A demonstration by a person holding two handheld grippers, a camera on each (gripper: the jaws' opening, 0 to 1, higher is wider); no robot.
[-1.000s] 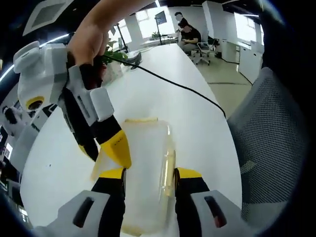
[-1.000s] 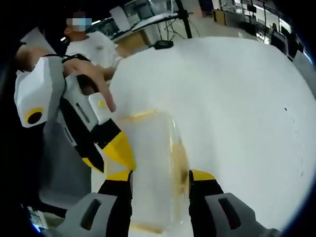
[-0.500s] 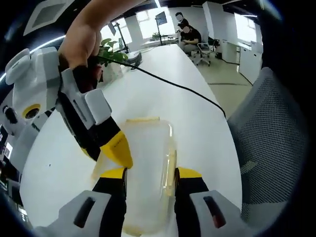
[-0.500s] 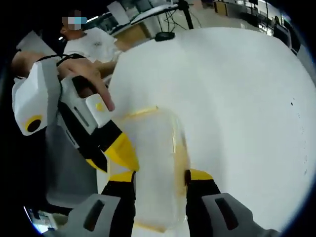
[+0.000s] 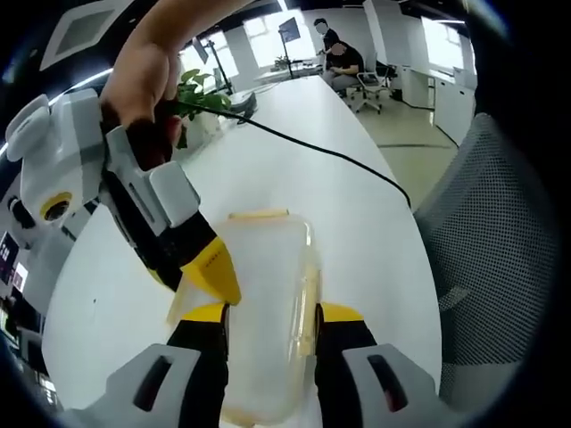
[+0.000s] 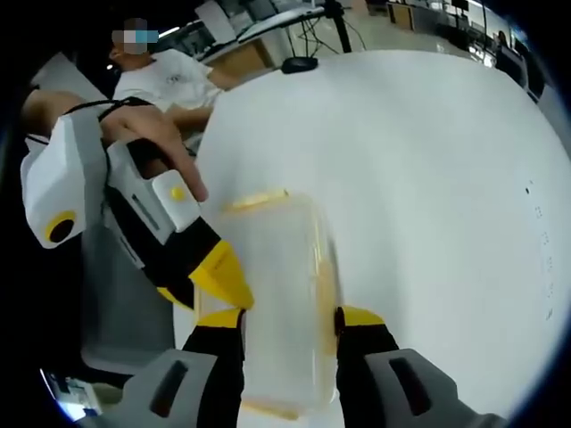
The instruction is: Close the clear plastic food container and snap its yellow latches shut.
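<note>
Plastic box: clear container [image 5: 263, 312] sits on the white table [image 5: 357, 223], lid down on it, lying lengthwise between the left gripper [image 5: 268, 325]'s own two jaws; in the right gripper view the container [image 6: 277, 303] sits the same way between the right gripper [image 6: 287, 325]'s jaws

Left claw: jaws spread just wider than the box, one yellow tip on each long side; whether they press the walls, cannot tell

Right claw: jaws spread around the box too, tips beside both long sides; contact unclear

Crossing claws: each view has the other gripper coming in from its left, yellow tip down at the box's edge just ahead of the near jaw; in the left gripper view that tip [image 5: 210, 267] rests on a side latch [image 5: 178, 303]

Change: barely any over the last second; the incoming tip has crept slightly nearer the own jaw and the box has stayed put; both claws keep their straddle

Far latch: yellow strip [image 5: 259, 215] at the end away from the claw, its state unclear

Meaning: lid looks closed; latching seems under way, side latch likely being pressed; no snap confirmed yet
</note>
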